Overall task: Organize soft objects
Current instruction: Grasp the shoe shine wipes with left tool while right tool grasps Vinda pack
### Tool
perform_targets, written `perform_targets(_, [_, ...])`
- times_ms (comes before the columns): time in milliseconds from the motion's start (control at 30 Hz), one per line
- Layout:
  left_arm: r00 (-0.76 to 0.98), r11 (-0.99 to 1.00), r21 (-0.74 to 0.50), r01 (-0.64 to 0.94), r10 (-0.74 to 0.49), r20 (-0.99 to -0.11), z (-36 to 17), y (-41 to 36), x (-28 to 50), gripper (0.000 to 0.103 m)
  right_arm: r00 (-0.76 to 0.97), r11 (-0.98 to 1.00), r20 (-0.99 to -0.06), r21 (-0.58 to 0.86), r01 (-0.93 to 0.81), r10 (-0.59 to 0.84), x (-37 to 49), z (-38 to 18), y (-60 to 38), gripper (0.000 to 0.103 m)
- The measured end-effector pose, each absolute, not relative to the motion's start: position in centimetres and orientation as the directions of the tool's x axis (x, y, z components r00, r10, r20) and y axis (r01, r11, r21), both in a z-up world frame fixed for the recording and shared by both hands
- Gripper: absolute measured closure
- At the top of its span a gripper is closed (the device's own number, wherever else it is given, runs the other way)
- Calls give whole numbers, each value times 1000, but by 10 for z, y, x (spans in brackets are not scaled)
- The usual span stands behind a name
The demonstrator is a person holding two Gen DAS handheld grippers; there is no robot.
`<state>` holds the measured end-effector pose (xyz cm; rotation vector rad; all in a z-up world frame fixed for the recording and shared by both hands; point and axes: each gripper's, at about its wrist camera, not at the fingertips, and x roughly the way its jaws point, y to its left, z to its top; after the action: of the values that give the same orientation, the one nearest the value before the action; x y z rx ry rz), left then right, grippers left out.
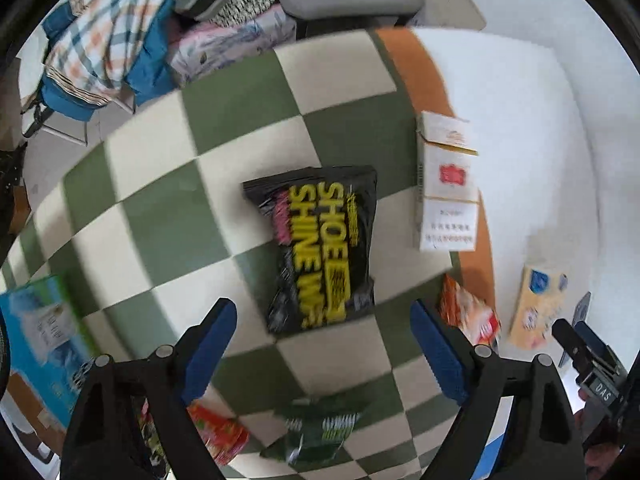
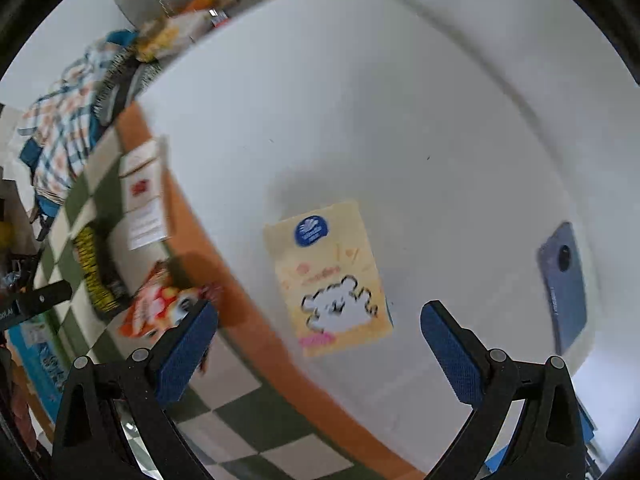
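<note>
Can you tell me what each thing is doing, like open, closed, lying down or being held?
Left gripper: open, empty.
Right gripper: open, empty.
Black pouch: flat on the checkered mat, not held.
Yellow pack: flat on the white surface, not held.
White box: lying flat, lid flipped open.
Phone: lying camera side up.

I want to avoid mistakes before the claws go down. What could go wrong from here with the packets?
1. The left claw is open above the black wipes packet; the picture is blurred, so a fast descent may miss it or push it along the checkered mat.
2. The white carton lies close beside that packet and could be knocked.
3. The right claw is open over the yellow tissue pack; flat, it may slip on the white surface.
</note>
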<state>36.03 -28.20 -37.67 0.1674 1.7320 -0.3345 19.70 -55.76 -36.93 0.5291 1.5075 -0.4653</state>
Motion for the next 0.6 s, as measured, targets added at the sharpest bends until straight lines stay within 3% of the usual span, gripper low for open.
perform_targets(67, [-207, 946, -124, 301, -62, -976, -390, -290, 364, 22, 2, 796, -998, 54, 603, 66, 202, -385, -559, 0])
perform_targets(267, [-230, 942, -84, 326, -7, -973, -415, -306, 368, 28, -48, 787, -993, 54, 615, 106, 211, -417, -562, 3])
perform_targets(333, [-237, 942, -75, 326, 4, -972, -419, -306, 369, 39, -60, 781, -990, 62, 622, 126, 213, -426, -562, 6])
perform_targets(367, [-240, 943, -75, 325, 5, -971, -422, -306, 370, 40, -63, 781, -989, 64, 622, 131, 213, -430, -561, 8])
perform_targets(433, [-233, 943, -75, 326, 3, -973, -423, -305, 369, 42, -79, 782, -987, 59, 620, 138, 213, -437, -561, 12])
perform_targets(600, [-202, 942, -74, 327, -7, -979, -420, -300, 369, 54, -109, 780, -984, 41, 624, 139, 210, -450, -559, 34])
